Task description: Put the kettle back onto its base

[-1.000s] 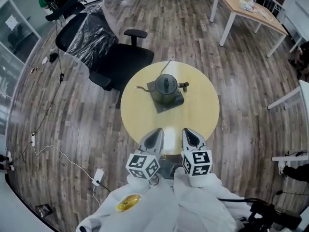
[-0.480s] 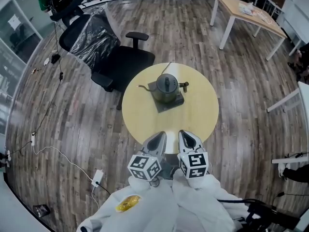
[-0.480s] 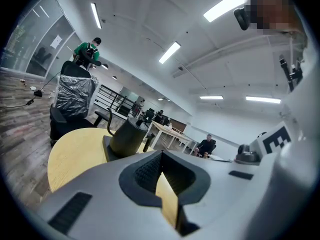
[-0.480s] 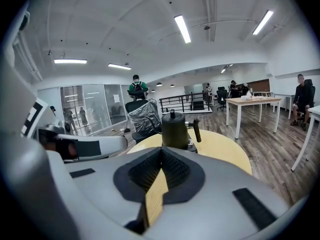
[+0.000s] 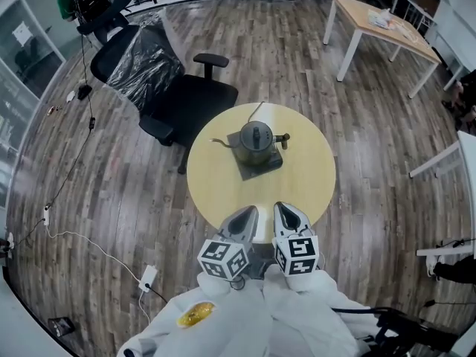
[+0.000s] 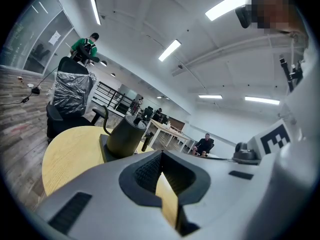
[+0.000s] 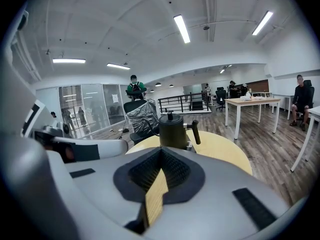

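A dark gooseneck kettle (image 5: 255, 142) stands upright on its dark square base (image 5: 248, 168) in the middle of the round yellow table (image 5: 305, 188). Its spout points left and its handle right. My left gripper (image 5: 251, 210) and right gripper (image 5: 280, 207) sit side by side over the table's near edge, well short of the kettle. Both are shut with nothing between the jaws. The left gripper view has the kettle (image 6: 125, 135) beyond the closed left gripper (image 6: 161, 155). In the right gripper view the kettle (image 7: 173, 130) stands straight ahead of the closed right gripper (image 7: 161, 153).
A black office chair (image 5: 177, 95) with plastic wrap over its back stands behind the table at the left. A wooden desk (image 5: 381, 22) is at the far right. Cables and a power strip (image 5: 147, 277) lie on the floor to the left. A person (image 7: 300, 101) sits far off to the right.
Only the head view has shifted slightly; the kettle and both grippers stay where they were.
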Tool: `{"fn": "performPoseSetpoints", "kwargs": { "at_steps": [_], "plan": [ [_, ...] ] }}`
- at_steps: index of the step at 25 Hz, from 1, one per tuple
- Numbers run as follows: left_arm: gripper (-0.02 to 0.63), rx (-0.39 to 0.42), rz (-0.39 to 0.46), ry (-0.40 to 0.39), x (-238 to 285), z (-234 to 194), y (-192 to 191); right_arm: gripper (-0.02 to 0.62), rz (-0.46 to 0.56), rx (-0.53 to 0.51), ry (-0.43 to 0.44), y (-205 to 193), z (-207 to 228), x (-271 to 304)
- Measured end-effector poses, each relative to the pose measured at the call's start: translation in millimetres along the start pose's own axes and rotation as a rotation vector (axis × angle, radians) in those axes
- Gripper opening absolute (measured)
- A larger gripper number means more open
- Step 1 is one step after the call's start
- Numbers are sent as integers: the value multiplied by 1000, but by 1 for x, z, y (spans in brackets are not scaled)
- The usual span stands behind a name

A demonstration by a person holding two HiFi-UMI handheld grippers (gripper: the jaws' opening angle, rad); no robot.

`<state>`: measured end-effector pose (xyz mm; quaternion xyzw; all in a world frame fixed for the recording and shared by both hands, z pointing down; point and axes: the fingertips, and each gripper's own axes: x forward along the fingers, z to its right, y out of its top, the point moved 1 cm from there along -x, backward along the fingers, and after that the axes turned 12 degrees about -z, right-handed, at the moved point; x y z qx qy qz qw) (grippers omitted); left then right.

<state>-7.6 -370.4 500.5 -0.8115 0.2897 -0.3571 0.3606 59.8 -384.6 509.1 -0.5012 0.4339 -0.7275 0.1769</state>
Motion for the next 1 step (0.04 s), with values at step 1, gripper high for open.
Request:
{"fn": "performPoseSetpoints", "kwargs": {
  "at_steps": [1],
  "plan": [
    [0, -1, -3, 0, 1, 0, 0, 12, -1, 1, 0, 1, 0, 1]
  ]
}}
